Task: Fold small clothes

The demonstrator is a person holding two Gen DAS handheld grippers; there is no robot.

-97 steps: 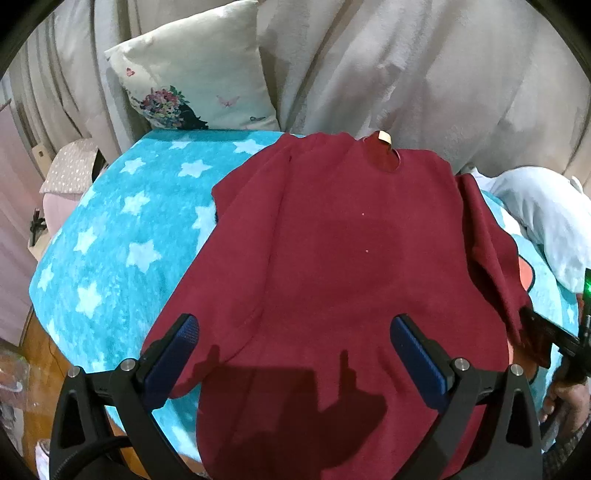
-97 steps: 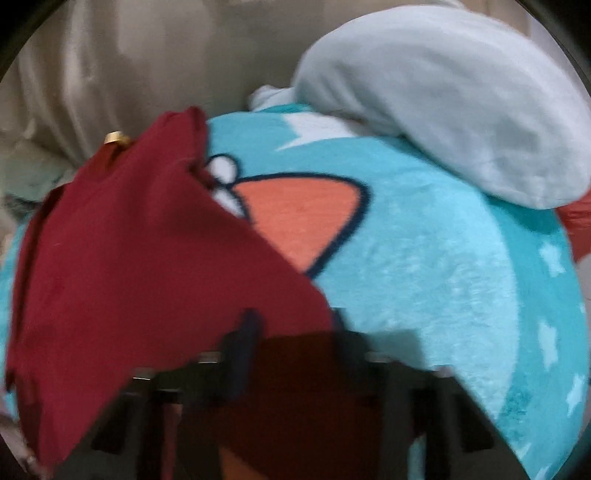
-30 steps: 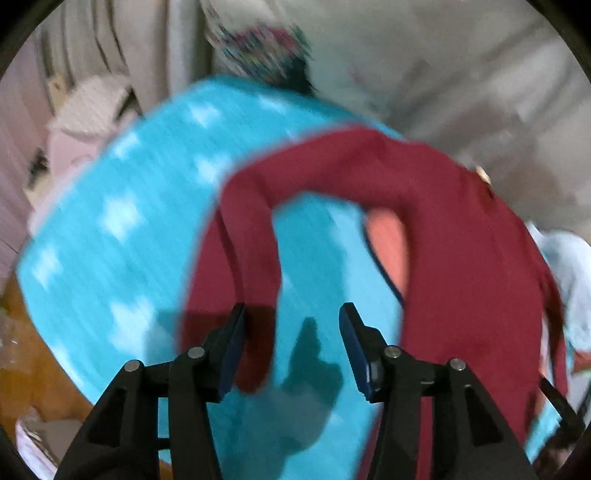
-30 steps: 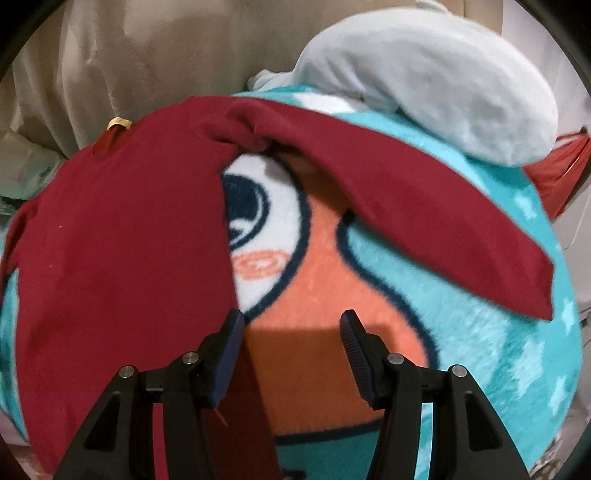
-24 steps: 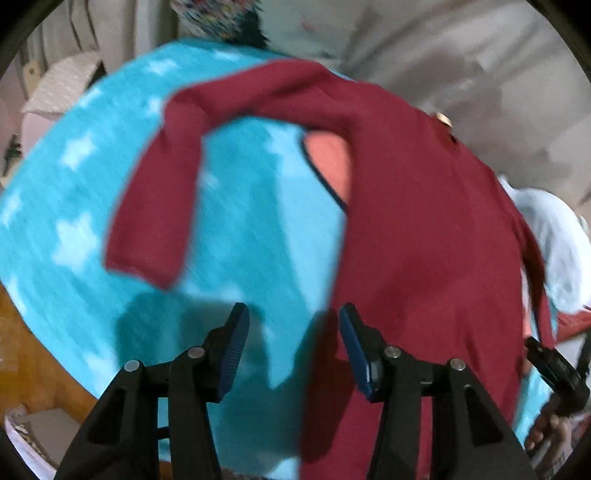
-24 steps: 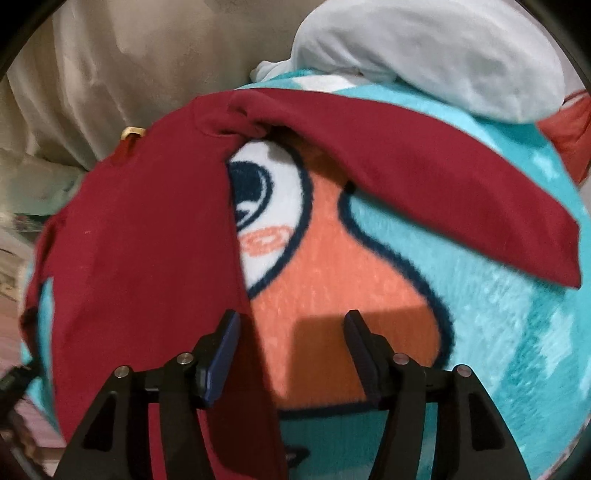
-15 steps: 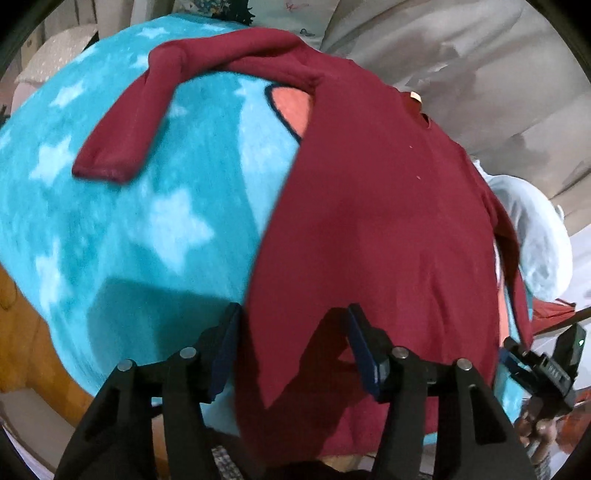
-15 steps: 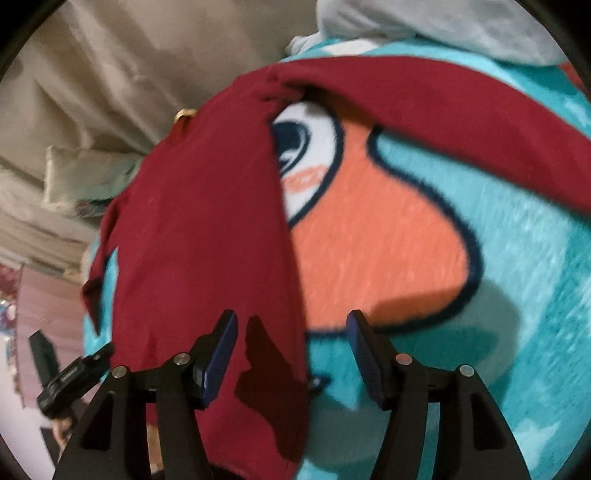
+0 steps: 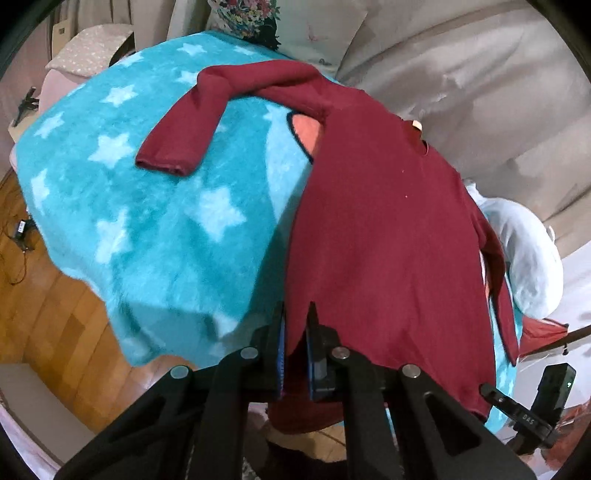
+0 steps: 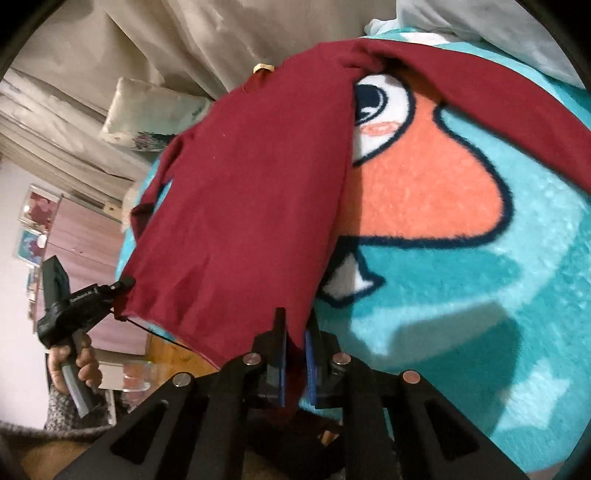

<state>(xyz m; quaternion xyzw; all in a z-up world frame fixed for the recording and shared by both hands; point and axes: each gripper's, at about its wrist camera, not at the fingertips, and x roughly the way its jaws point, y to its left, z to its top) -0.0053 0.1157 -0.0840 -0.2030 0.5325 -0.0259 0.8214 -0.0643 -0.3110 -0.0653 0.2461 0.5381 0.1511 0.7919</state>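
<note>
A dark red long-sleeved top (image 9: 388,221) lies on a turquoise star blanket (image 9: 147,221), collar at the far end. Its left sleeve (image 9: 192,122) is spread out to the left, its right sleeve (image 10: 498,96) out to the right. My left gripper (image 9: 295,332) is shut on the top's near left hem corner. My right gripper (image 10: 294,332) is shut on the near right hem corner of the top (image 10: 240,206). The right gripper also shows in the left wrist view (image 9: 524,417), and the left one in the right wrist view (image 10: 85,299).
The blanket shows a cartoon face with an orange patch (image 10: 424,184). A flowered pillow (image 9: 295,26) and a beige cover (image 9: 480,92) lie at the back. A pale blue cushion (image 9: 524,251) lies at the right. Wooden floor (image 9: 48,314) is below the bed's left edge.
Both grippers moved back to the near hem and closed on its corners. Before that the sleeves were unfolded outward from the body.
</note>
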